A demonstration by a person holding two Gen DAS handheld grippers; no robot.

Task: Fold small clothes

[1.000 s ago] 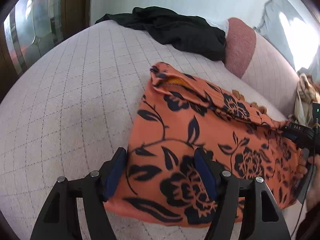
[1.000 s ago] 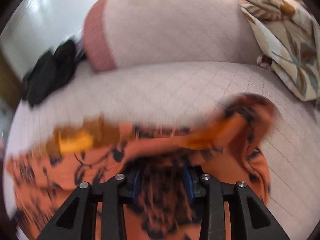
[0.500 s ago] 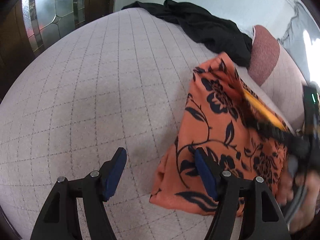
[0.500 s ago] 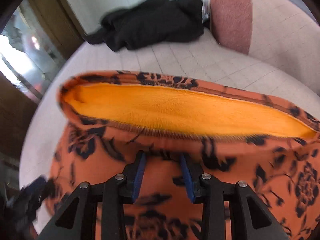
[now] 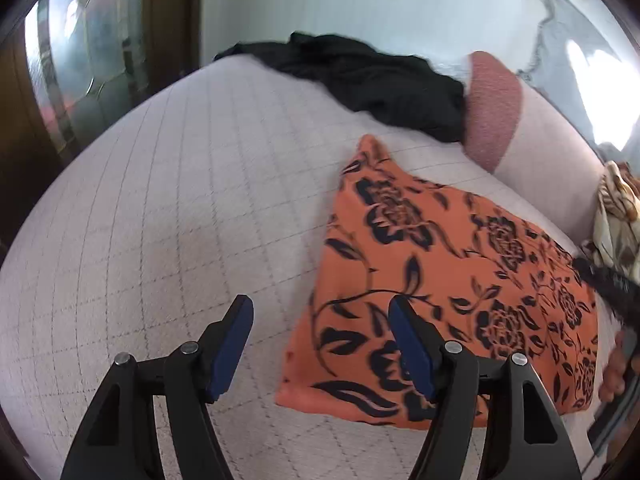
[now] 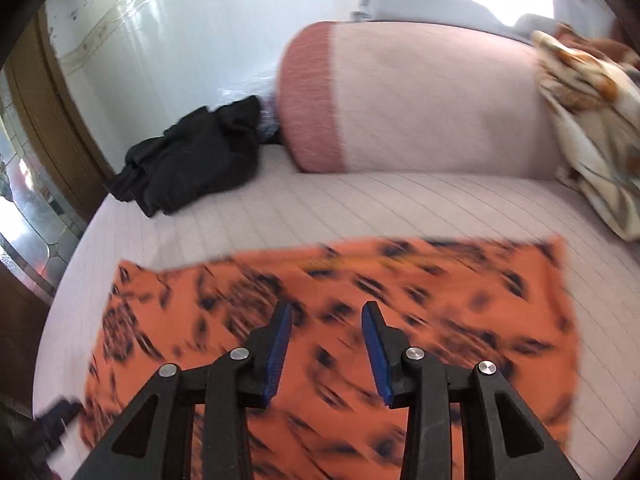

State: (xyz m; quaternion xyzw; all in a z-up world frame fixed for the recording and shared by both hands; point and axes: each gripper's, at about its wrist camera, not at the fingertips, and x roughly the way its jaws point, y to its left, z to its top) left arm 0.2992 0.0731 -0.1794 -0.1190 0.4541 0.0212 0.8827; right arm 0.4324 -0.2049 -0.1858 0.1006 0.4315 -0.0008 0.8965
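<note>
One folded orange floral garment (image 5: 448, 280)

home | quilted sofa (image 5: 168, 208) | bolster cushion (image 6: 400, 92) | glazed door (image 5: 80, 60)

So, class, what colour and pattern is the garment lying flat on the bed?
Orange garment with a black floral print, clearest in the left wrist view.

A pale quilted sofa seat (image 5: 168, 216) with a thin grid pattern fills most of both views. A long bolster cushion (image 6: 420, 96), pale with a dark pink end, lies along the back, in the upper middle of the right wrist view. A white wall (image 6: 168, 32) rises behind. A patterned cream and brown cloth (image 6: 592, 120) hangs at the upper right. A wooden door with frosted glass (image 5: 72, 64) stands at the upper left.
</note>
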